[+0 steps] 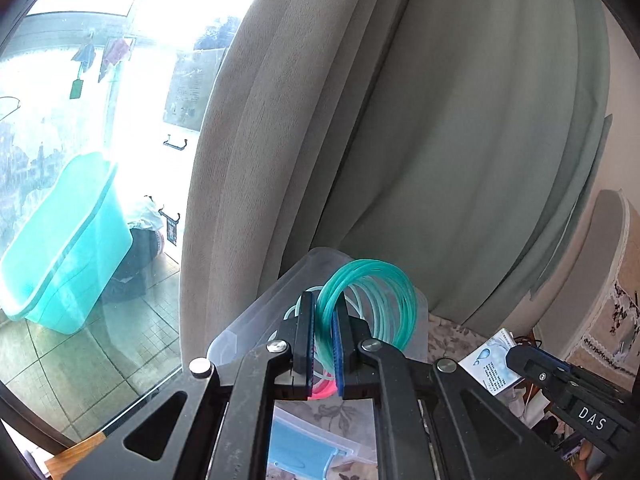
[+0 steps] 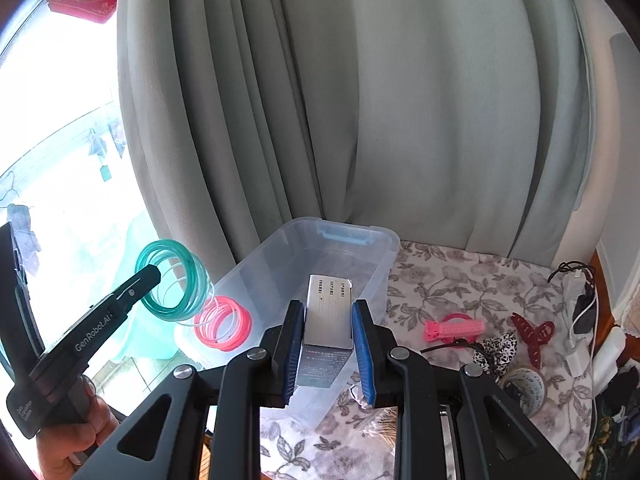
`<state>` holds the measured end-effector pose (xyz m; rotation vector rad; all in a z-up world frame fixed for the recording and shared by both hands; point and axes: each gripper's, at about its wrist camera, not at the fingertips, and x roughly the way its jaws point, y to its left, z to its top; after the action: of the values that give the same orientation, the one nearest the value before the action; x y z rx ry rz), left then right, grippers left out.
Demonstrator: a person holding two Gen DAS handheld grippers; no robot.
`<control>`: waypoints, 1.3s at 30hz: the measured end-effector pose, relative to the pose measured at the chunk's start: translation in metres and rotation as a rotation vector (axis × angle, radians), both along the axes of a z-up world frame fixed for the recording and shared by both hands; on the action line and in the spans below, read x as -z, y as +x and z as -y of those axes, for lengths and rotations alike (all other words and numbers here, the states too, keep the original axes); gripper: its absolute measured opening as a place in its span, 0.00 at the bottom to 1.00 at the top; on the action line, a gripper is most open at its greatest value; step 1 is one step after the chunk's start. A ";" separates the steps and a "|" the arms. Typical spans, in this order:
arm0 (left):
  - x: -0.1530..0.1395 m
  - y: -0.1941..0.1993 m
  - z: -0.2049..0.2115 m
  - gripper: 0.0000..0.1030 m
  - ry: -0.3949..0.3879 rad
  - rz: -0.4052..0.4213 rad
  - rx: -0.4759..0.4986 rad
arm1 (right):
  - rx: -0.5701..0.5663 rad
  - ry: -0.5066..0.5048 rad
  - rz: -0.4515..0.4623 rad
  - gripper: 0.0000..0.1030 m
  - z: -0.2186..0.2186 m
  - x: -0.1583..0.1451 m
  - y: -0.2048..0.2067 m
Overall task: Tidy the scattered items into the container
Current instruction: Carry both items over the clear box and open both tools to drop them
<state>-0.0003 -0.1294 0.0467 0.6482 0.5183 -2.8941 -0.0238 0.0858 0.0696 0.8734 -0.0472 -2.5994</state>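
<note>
- The left gripper has its jaws pressed together on a coiled plastic spring, teal at the top and pink at the lower end; in the right wrist view the coil hangs at centre left, to the left of the container.
- The right gripper pinches a flat silver packet with small printed lines, its blue pads pressing both long edges, at lower centre of that view, over the near part of the container.
- The clear plastic container stands at centre frame on a floral cloth, against the grey-green curtain; its blue latch is on the far rim.
- On the cloth, right of the container, lie a pink hair clip, a dark red claw clip, a leopard-print scrunchie and a roll of tape.
- In the left wrist view a blue face mask shows low in the frame, between the gripper's arms.
- A person's hand grips the left handle at lower left.
</note>
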 end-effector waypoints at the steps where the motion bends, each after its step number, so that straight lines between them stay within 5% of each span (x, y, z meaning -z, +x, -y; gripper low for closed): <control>1: 0.003 -0.002 0.001 0.07 0.001 0.008 0.003 | -0.005 0.003 0.004 0.26 0.002 0.003 -0.003; 15: 0.037 -0.028 0.014 0.07 0.030 0.087 0.021 | -0.046 0.047 0.060 0.26 0.033 0.031 -0.033; 30: 0.034 -0.025 0.011 0.09 0.041 0.117 0.022 | -0.087 0.073 0.090 0.29 0.050 0.040 -0.042; 39: 0.032 -0.024 0.006 0.39 0.031 0.116 0.013 | -0.089 0.088 0.092 0.31 0.051 0.042 -0.043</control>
<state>-0.0241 -0.1359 0.0147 0.8216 0.5461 -2.8443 -0.0664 0.0352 0.0272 1.0024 0.0793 -2.4935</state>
